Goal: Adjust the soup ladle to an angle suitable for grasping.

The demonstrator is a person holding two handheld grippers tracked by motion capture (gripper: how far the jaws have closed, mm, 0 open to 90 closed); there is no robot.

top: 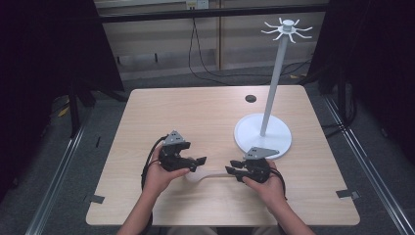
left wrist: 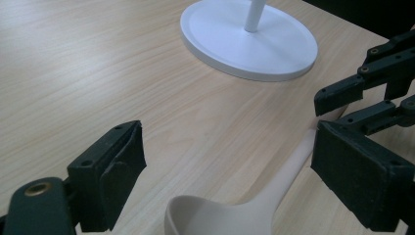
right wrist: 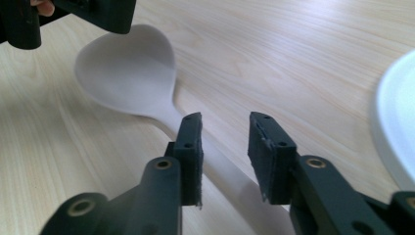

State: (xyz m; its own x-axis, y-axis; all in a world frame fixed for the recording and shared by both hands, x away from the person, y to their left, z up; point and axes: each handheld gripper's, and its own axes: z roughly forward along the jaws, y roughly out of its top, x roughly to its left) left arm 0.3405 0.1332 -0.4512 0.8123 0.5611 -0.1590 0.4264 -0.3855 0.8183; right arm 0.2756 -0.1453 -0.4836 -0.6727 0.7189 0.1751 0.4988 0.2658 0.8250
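A cream spoon (top: 201,176) lies flat on the wooden table (top: 195,112), bowl to the left and handle to the right. My left gripper (left wrist: 230,147) hovers over the spoon's bowl (left wrist: 220,218) with its jaws wide open and nothing between them. My right gripper (right wrist: 222,142) is open by a narrower gap, and the spoon's handle (right wrist: 230,183) runs under that gap; I cannot tell whether the pads touch it. In the high view the left gripper (top: 198,160) and right gripper (top: 232,170) face each other across the spoon.
A white stand has a round base (top: 263,136), a tall pole and a ring of hooks at its top (top: 288,27); it stands just behind the right gripper. A dark round hole (top: 250,98) marks the table's far side. Tape pieces (top: 346,194) sit near the front edge.
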